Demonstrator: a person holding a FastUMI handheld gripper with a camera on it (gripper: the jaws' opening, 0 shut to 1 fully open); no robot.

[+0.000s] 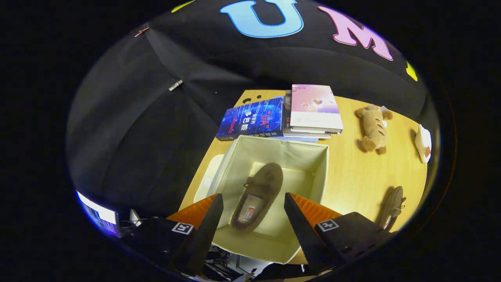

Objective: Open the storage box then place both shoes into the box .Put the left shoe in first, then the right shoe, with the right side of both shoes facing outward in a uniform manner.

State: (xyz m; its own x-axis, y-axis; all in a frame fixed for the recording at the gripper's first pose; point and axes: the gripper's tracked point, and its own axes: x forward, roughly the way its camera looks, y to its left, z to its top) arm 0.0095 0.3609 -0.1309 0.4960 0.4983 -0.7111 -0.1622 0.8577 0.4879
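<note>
Brown slipper (259,196): lies on the floor of the box (309,154), toe away from the fingers, heel toward them, opening upward with a label on the insole. Seen between the two fingers, touched by neither.

Box: cream fabric, open-topped, standing on the wooden table (364,176) at its near left part. A pale lid (205,178) lies flat against its left side.

Second slipper (392,207): same brown, on the table right of the box and well apart from it, just beyond the right finger.

Gripper (253,205): fingers wide apart, orange-faced, holding nothing, poised above the near side of the box.

Books (282,115): a blue one and a pink-covered stack, side by side just beyond the box.

Plush toy (373,127): tan, on the table right of the books.

White object (424,143): at the far right table edge; kind cannot be told.
</note>
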